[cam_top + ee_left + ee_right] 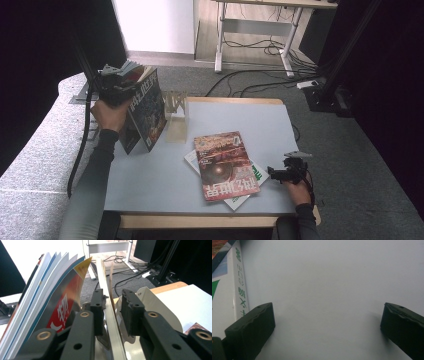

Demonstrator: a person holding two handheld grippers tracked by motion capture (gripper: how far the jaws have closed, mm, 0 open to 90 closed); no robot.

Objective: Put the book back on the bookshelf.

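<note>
The table (150,175) carries a pale grey top with a wooden edge along its near and far sides. At its far left corner a group of magazines stands upright (145,107), covers fanned apart at the top, leaning against a clear acrylic bookend (176,107) just to their right.

Near the front centre a red magazine (226,165) lies flat, cover up, resting on top of a white magazine with green lettering (256,174) whose edges project beneath it at the right and front.

The left gripper (116,86) is held at the top edge of the standing magazines. In the left gripper view, a thin cream-coloured magazine edge (106,302) runs between the two black jaws of the left gripper (112,311). The left pad lies close against it; a narrow gap shows on the right side, so the jaws are partly parted and do not clamp the edge. The fanned pages (50,290) stand to the left of the jaws.

The right gripper (280,174) rests low over the table just beside the right edge of the white magazine. In the right gripper view its jaws (327,322) stand wide apart over bare tabletop, holding nothing; the white magazine's spine (239,282) lies beside the left jaw.
</note>
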